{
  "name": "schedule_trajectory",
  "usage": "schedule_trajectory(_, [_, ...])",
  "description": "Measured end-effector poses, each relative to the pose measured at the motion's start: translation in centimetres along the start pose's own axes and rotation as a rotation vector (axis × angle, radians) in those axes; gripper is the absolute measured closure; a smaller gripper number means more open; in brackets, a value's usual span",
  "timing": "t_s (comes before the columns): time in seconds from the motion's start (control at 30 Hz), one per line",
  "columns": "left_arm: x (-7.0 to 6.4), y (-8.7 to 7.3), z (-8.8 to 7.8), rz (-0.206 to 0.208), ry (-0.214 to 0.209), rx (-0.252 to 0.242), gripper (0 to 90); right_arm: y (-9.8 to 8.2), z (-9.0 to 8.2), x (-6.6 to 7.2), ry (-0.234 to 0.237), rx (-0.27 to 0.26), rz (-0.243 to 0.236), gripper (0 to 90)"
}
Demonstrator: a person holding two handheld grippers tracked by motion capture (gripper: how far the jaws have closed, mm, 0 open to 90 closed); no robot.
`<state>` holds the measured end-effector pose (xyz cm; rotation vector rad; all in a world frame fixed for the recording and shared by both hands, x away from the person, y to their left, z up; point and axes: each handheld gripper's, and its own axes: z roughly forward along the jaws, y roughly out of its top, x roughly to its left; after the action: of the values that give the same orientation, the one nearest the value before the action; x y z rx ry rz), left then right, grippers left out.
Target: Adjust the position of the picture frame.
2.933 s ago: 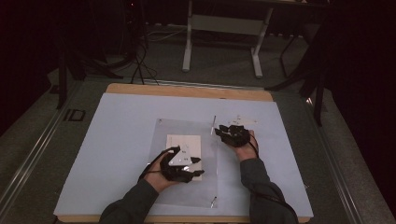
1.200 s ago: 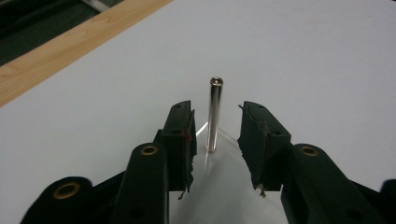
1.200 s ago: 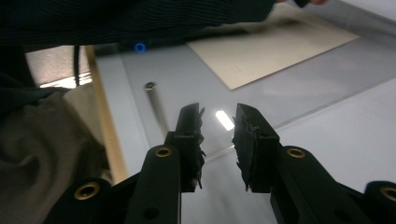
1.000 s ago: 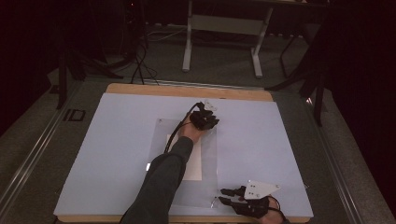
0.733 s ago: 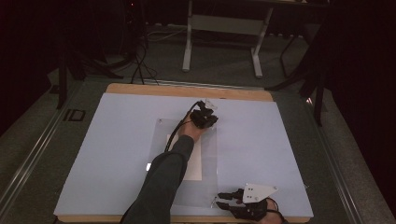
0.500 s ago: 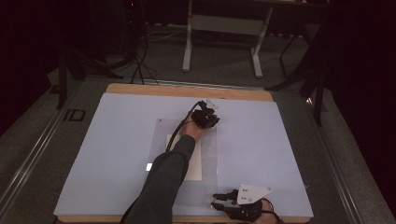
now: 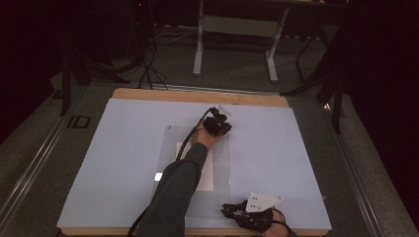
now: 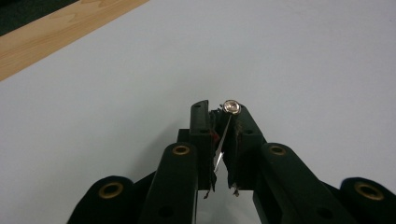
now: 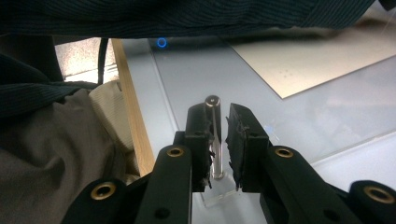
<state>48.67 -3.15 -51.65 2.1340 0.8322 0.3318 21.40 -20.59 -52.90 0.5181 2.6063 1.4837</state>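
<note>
While the left gripper (image 8: 223, 122) pinches a thin shiny pin (image 8: 229, 107) (round-headed).

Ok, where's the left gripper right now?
In the high view the left gripper is stretched out to the far right corner of the clear sheet, near the table's wooden far edge; the right gripper sits at the near edge.

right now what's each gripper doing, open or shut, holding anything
Left gripper: shut on a small screw.
Right gripper: jaws close around an upright metal post, a small gap showing; cannot tell if clamped.
</note>
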Motion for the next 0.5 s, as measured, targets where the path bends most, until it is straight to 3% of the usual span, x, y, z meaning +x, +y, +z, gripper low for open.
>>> schedule_trajectory(0.17, [-0.15,0.18,-0.01,0.002,0.012,0.016,83.2,-0.23,0.5,-0.07,0.009,0.017,0.044,80.7])
schedule_trajectory(0.33, [-0.2,0.3,-0.04,0.01,0.017,0.031,84.0,-0.05,0.5,0.31,-0.023,0.023,0.027,83.4])
schedule_trajectory(0.5, [-0.43,0.52,-0.09,0.021,0.035,0.049,84.7,0.05,0.38,0.15,-0.015,0.007,0.065,83.3])
